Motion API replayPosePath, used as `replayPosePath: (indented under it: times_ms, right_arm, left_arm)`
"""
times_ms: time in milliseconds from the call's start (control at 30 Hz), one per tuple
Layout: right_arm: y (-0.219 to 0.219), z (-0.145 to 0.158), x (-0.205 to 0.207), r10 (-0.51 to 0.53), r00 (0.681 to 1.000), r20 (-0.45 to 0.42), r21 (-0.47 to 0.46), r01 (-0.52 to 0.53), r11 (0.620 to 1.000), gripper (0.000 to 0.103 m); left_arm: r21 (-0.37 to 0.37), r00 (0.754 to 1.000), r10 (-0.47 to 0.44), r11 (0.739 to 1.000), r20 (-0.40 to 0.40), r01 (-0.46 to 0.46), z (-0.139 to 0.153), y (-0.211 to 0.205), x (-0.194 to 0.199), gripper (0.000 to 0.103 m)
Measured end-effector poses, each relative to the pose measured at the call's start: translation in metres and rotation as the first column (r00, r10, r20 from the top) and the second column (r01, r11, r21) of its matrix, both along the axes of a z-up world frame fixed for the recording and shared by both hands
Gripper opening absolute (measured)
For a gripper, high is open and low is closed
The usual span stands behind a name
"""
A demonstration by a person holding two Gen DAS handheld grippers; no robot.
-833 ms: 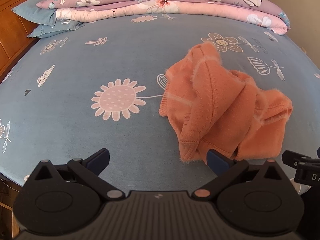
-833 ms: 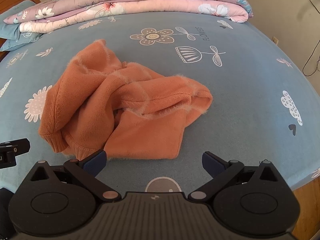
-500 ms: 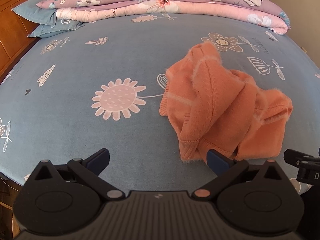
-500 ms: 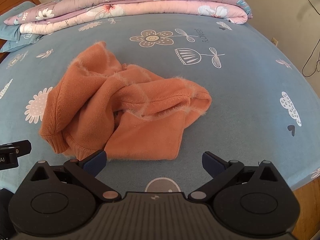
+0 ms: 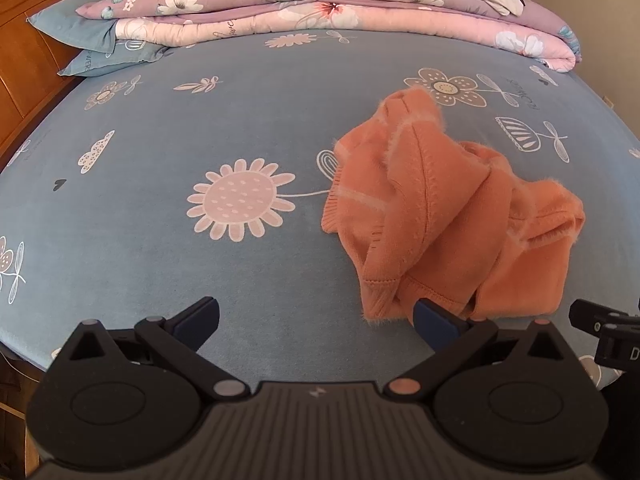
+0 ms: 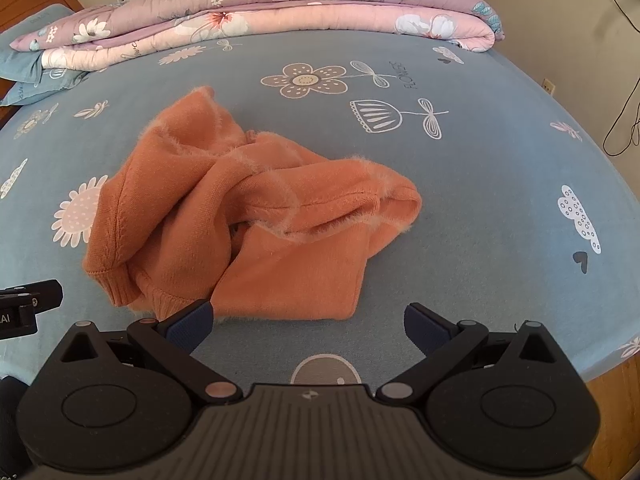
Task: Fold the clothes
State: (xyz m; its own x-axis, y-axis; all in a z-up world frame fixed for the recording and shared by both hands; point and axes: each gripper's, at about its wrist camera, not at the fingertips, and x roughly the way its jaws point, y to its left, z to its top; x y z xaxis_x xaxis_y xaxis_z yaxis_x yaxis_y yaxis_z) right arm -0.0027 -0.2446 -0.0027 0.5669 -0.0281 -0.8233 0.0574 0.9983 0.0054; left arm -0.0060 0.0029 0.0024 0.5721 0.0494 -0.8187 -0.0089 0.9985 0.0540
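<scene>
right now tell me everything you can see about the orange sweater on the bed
The orange sweater is a fuzzy knit with paler fluffy seam lines and ribbed cuffs or hems at its near left edge. It lies crumpled in a loose heap, not yet folded, one part humped up at the back and a flatter panel spread toward the front. It rests on the blue flower-print bedsheet. Nothing else touches it; neither hand-held gripper holds it.
</scene>
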Motion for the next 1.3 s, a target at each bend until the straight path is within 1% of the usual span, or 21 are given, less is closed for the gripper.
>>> replayPosePath:
  times_ms: [167, 533, 800, 1033, 1300]
  right_arm:
    - [0.0005, 0.0022, -0.0031, 0.002, 1.000, 0.010, -0.007, -0.001, 1.000, 0.103]
    - [0.0013, 0.0023, -0.0059, 0.009, 1.000, 0.019, -0.012, -0.009, 1.000, 0.103]
    - [0.0030, 0.0032, -0.0065, 0.014, 1.000, 0.028, -0.020, -0.014, 1.000, 0.103]
    - [0.0039, 0.0032, -0.0031, 0.020, 0.999, 0.028, -0.024, -0.020, 1.000, 0.103]
    - [0.0053, 0.0004, -0.0043, 0.022, 0.999, 0.032, -0.029, -0.021, 0.999, 0.103]
  left_arm:
    - [0.000, 1.000, 0.003, 1.000, -0.007, -0.003, -0.0017, -0.0003, 0.0002, 0.103]
    - [0.007, 1.000, 0.005, 1.000, 0.004, -0.005, 0.0016, 0.0004, -0.0022, 0.103]
    - [0.002, 1.000, 0.019, 1.000, 0.001, -0.019, 0.0023, 0.0038, -0.0014, 0.103]
    - [-0.024, 0.999, 0.037, 0.999, -0.005, -0.037, 0.0016, 0.0091, 0.0013, 0.103]
    - [-0.015, 0.999, 0.040, 0.999, -0.002, -0.040, 0.0000, 0.0085, 0.0011, 0.103]
